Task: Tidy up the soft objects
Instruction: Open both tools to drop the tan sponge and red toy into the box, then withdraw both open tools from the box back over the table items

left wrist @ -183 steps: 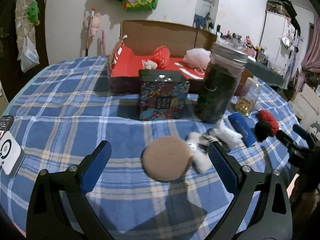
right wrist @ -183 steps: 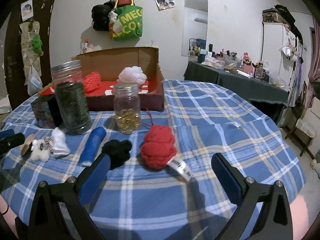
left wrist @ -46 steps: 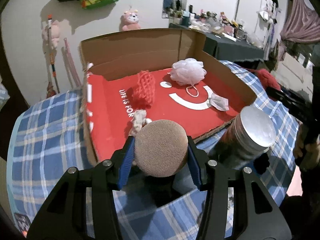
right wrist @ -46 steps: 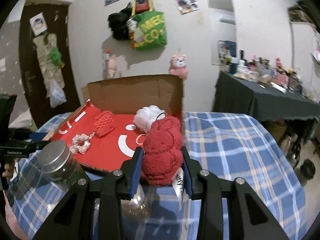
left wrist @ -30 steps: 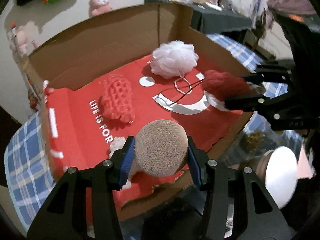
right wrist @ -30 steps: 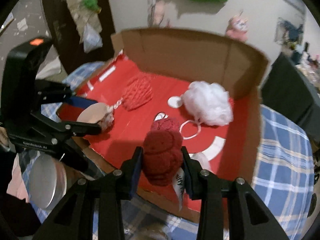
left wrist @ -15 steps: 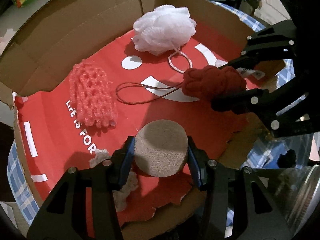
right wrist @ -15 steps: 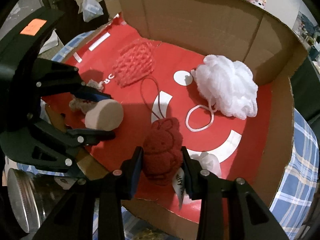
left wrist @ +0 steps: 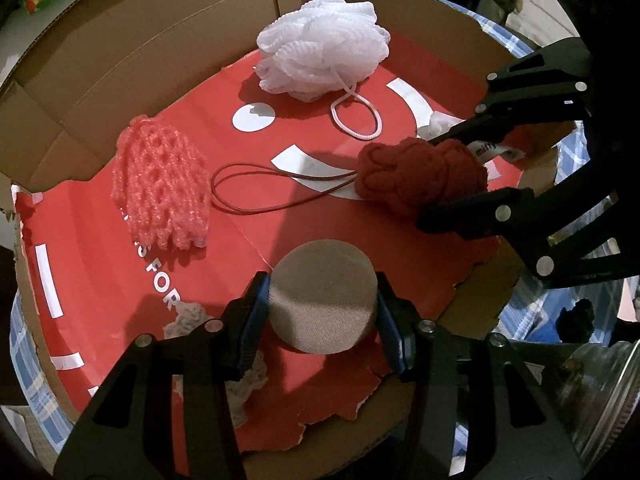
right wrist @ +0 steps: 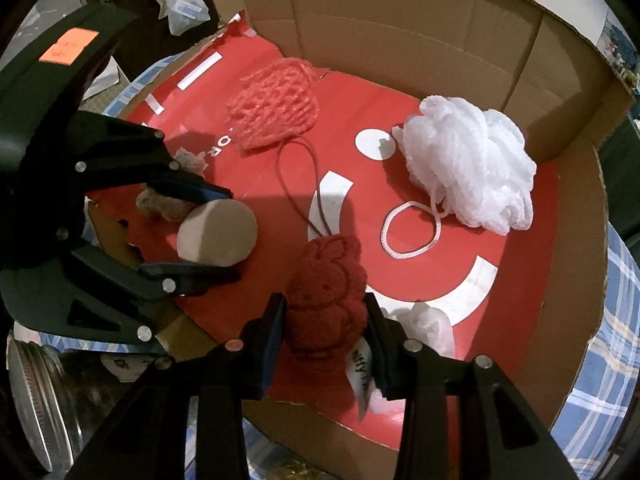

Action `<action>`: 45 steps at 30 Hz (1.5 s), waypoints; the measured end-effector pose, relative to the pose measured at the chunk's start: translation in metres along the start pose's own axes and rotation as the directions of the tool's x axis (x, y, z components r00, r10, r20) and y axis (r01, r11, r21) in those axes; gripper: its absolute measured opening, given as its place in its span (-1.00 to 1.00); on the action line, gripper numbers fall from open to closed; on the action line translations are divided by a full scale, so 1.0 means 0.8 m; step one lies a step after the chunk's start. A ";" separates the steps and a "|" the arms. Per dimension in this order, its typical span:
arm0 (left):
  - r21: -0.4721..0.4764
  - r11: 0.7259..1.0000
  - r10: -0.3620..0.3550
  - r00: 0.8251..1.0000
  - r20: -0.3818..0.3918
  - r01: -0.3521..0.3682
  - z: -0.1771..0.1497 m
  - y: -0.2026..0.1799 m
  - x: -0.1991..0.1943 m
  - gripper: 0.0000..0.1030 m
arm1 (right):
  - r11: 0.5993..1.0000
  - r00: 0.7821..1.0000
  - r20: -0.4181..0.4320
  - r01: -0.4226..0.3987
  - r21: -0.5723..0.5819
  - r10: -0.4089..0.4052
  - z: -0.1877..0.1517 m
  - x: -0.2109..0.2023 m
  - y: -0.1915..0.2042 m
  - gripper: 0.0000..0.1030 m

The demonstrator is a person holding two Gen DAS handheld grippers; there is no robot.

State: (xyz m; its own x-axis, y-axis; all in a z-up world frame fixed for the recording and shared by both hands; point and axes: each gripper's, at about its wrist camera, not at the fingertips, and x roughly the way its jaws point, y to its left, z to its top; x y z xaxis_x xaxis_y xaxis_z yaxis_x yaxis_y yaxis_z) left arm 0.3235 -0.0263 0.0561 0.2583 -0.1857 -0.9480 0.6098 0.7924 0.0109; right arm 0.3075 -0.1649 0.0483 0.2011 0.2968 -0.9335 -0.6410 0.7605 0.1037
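Observation:
My left gripper [left wrist: 321, 280] is shut on a round tan puff [left wrist: 322, 312], held low over the near part of the red floor of the cardboard box [left wrist: 160, 40]. In the right wrist view, my right gripper [right wrist: 325, 304] holds a red knitted plush [right wrist: 328, 272] with a white tag; its jaws are opening, with the pads still on the plush. The plush's red cord [left wrist: 260, 192] trails on the box floor. The left wrist view has the right gripper [left wrist: 428, 180] to the right of the puff. The right wrist view has the left gripper [right wrist: 230, 234] at the left.
Inside the box lie a pink net sponge [left wrist: 160, 184], a white mesh loofah [left wrist: 320, 52], a cream crochet piece [left wrist: 188, 316] and a crumpled white scrap [right wrist: 424, 320]. A metal-lidded glass jar [left wrist: 600, 400] stands just outside the torn front wall, on the blue checked tablecloth [right wrist: 600, 380].
Both grippers came down and forward over the box with their loads, now low above the red floor. The plush's cord now lies on the floor.

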 end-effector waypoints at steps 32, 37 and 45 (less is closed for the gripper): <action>-0.071 0.997 0.042 0.998 0.047 -0.038 0.004 0.012 -0.030 0.31 | 0.995 0.995 0.043 0.085 0.051 -0.087 -0.006 -0.050 -0.013 0.31; -0.128 0.990 0.065 0.992 0.106 -0.052 -0.005 0.016 -0.067 0.34 | 0.988 0.987 0.101 0.119 0.099 -0.129 -0.022 -0.091 -0.014 0.39; -0.225 0.974 0.095 0.952 0.292 -0.028 -0.047 -0.001 -0.147 0.53 | 0.976 0.943 0.279 0.140 0.165 -0.182 -0.061 -0.182 0.012 0.78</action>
State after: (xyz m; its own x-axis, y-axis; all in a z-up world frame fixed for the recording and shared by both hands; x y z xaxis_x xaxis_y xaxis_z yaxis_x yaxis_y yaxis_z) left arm 0.2650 0.0167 0.1556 0.5223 -0.2709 -0.8086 0.4178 0.9079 -0.0344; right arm 0.2362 -0.2288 0.1683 0.5132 0.3027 -0.8031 -0.4758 0.8791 0.0272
